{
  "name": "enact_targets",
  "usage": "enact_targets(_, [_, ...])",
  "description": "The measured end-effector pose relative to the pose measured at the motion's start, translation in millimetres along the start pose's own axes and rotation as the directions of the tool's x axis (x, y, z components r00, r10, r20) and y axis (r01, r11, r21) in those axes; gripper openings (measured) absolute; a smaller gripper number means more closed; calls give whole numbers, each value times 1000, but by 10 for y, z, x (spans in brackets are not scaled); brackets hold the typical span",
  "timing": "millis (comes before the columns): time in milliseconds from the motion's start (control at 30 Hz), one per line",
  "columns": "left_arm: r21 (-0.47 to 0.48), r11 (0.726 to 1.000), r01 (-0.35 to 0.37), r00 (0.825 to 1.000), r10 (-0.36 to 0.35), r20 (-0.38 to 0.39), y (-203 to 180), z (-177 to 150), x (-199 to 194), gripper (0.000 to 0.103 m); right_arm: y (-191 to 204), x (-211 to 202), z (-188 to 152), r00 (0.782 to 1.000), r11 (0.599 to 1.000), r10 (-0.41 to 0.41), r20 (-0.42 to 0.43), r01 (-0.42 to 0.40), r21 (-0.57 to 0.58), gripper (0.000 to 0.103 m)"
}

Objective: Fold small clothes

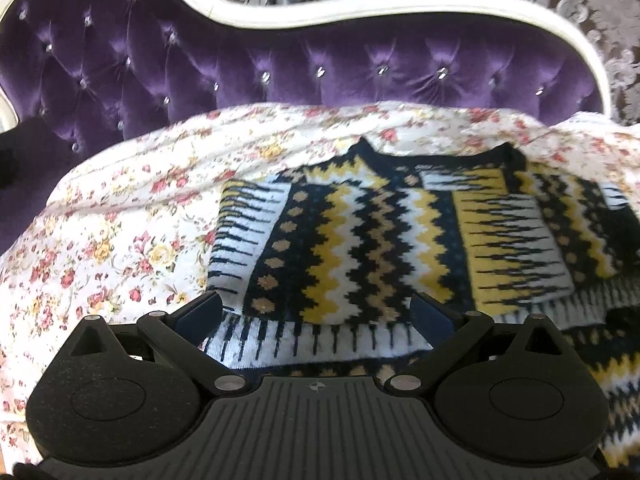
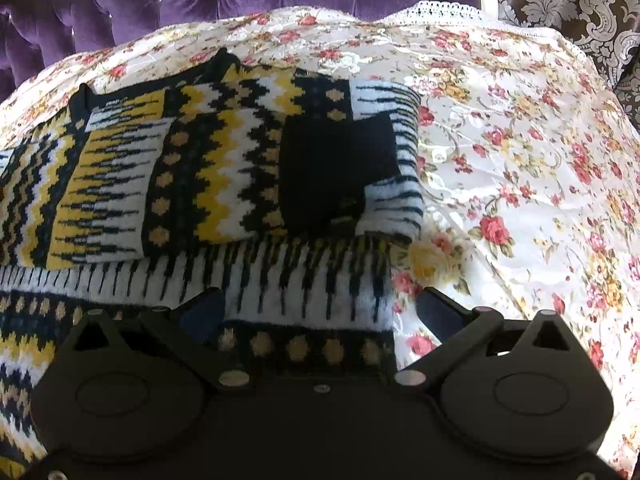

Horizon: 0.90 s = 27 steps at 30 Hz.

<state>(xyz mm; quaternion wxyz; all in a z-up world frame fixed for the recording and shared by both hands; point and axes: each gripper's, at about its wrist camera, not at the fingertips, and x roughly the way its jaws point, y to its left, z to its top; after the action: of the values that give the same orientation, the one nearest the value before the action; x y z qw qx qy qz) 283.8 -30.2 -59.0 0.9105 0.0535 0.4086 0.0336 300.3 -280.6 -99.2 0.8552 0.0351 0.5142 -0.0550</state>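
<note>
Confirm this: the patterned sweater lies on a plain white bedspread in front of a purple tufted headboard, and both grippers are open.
Not quite. The bedspread is floral, with red and yellow roses, not plain white; the right wrist view shows it best. The sweater, purple headboard and open left gripper and right gripper are as stated.

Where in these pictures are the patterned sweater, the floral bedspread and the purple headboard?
patterned sweater [image 1: 360, 240]: left wrist view, zigzag panel.
floral bedspread [image 2: 520, 160]: right wrist view, bare stretch right of sweater.
purple headboard [image 1: 280, 60]: left wrist view, tufted padding.
</note>
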Motion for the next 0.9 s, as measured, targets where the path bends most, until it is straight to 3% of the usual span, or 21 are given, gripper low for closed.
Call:
enact_targets(267, [-14,997,-71,995,70,-69,57,10,337,102,-7,-34,-14,999,1000,5,-38,-5,-15,102])
enact_targets(533, [-86,996,-29,995,20,-103,219,24,489,103,-20,-22,-9,999,1000,12,-44,-13,-16,102])
enact_targets(900, [-100,994,-41,992,28,-120,197,57,371,102,-15,-21,-12,999,1000,11,-39,-12,-17,103])
